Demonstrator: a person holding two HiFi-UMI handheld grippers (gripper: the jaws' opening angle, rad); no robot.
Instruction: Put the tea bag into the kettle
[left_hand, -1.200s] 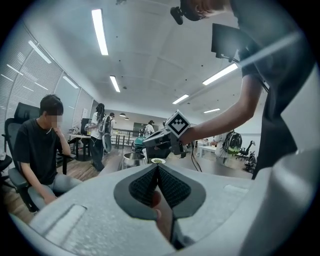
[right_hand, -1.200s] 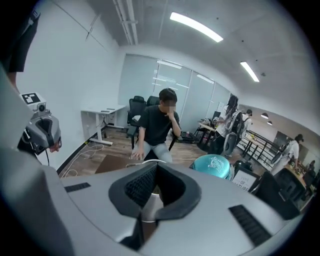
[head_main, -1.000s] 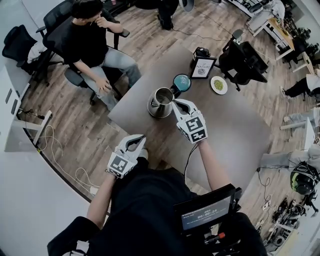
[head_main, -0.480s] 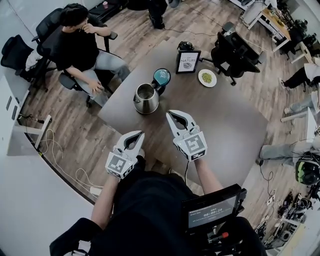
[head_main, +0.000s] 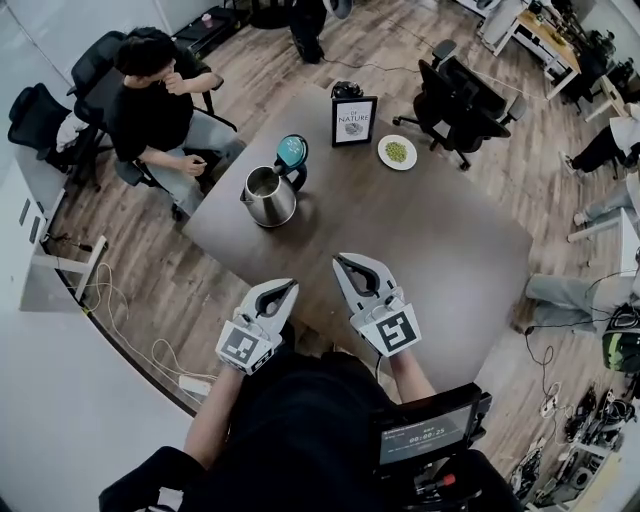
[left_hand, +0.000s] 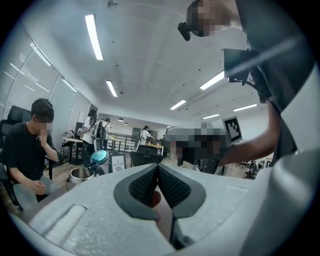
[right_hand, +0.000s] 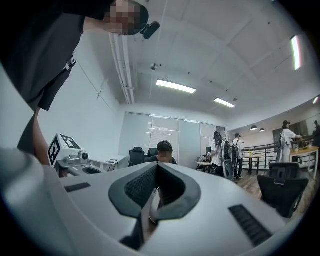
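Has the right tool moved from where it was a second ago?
Yes. The right tool was right beside the kettle; it has pulled back toward the person and is now over the table's near edge.

One worktop (head_main: 430, 240) carries one steel kettle (head_main: 268, 195), one teal disc (head_main: 292, 152), one framed sign (head_main: 353, 121), one small dark object (head_main: 347, 90) and one white plate (head_main: 397, 152) of green bits. There are two tongs: the left tongs (head_main: 288, 287) and the right tongs (head_main: 342, 266), each bearing one marker cube. One seated person (head_main: 150, 95) is in view, and one screen (head_main: 428, 435).
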